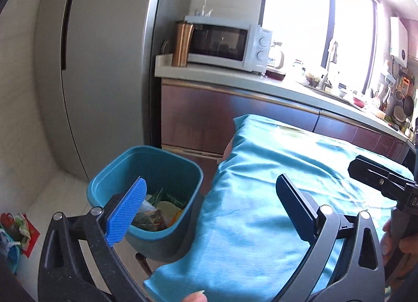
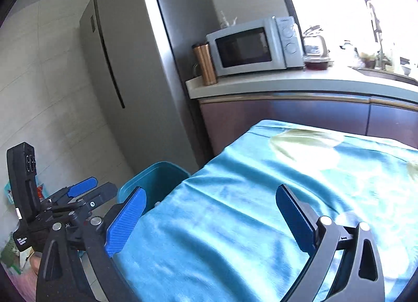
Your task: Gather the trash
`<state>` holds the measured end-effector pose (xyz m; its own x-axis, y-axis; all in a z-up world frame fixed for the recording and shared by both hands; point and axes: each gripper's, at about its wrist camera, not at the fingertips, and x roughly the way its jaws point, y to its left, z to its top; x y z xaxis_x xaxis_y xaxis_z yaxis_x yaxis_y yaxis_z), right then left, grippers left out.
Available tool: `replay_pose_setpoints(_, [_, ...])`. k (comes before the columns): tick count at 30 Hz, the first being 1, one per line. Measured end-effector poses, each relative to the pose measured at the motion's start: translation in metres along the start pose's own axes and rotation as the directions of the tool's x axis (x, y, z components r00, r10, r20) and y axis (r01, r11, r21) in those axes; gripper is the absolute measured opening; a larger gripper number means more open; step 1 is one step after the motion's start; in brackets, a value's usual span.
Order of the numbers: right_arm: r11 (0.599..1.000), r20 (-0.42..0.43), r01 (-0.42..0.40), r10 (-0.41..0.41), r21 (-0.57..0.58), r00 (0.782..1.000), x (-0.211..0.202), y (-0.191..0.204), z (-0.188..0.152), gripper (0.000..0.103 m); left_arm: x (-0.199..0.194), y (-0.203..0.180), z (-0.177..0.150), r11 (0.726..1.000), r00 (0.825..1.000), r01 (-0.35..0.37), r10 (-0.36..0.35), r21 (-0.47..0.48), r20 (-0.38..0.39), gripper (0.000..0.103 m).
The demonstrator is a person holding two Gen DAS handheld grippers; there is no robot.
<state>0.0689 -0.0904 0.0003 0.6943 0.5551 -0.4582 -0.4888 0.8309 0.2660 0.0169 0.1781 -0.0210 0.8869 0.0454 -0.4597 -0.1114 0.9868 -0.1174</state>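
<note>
A blue trash bin (image 1: 156, 171) stands on the floor against the left end of a table covered in a teal cloth (image 1: 274, 166). Inside it lie wrappers and other trash (image 1: 156, 215). My left gripper (image 1: 211, 181) is open and empty, its left pad over the bin's near rim and its right pad over the cloth. My right gripper (image 2: 211, 191) is also open and empty, above the teal cloth (image 2: 261, 197). The bin (image 2: 159, 176) shows only in part past the table's corner. In the right wrist view the left gripper (image 2: 94, 191) sits at the lower left.
A tall grey fridge (image 1: 104, 66) stands behind the bin. On the counter (image 1: 235, 77) are a microwave (image 1: 224, 43) and a copper tumbler (image 1: 183, 43). Colourful bags (image 1: 15, 234) lie on the floor at the left. A person's hand (image 1: 392, 239) holds the right tool.
</note>
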Motion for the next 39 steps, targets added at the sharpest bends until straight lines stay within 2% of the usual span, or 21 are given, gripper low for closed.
replay_pose_setpoints(6, [0.989, 0.118, 0.146, -0.148, 0.03, 0.982, -0.052, -0.024, -0.015, 0.096, -0.018, -0.043, 0.002, 0.998, 0.996, -0.004, -0.001, 0.058, 0.084, 0.097])
replay_pose_setpoints(13, [0.966, 0.213, 0.259, -0.258, 0.024, 0.942, -0.09, -0.035, -0.027, 0.096, -0.036, -0.079, -0.001, 0.995, 0.99, 0.023, -0.036, 0.097, 0.135, 0.097])
replay_pose_setpoints(19, [0.938, 0.279, 0.345, -0.339, 0.03, 0.898, -0.117, -0.038, -0.039, 0.096, -0.048, -0.093, -0.006, 0.993, 0.981, 0.03, -0.051, 0.116, 0.185, 0.097])
replay_pose_setpoints(26, [0.918, 0.31, 0.394, -0.389, 0.049, 0.867, -0.132, -0.041, -0.048, 0.096, -0.06, -0.104, -0.013, 0.989, 0.971, 0.023, -0.056, 0.145, 0.231, 0.097])
replay_pose_setpoints(39, [0.893, 0.348, 0.445, -0.438, 0.064, 0.829, -0.148, -0.039, -0.053, 0.096, -0.076, -0.112, -0.019, 0.986, 0.957, 0.009, -0.057, 0.168, 0.284, 0.097])
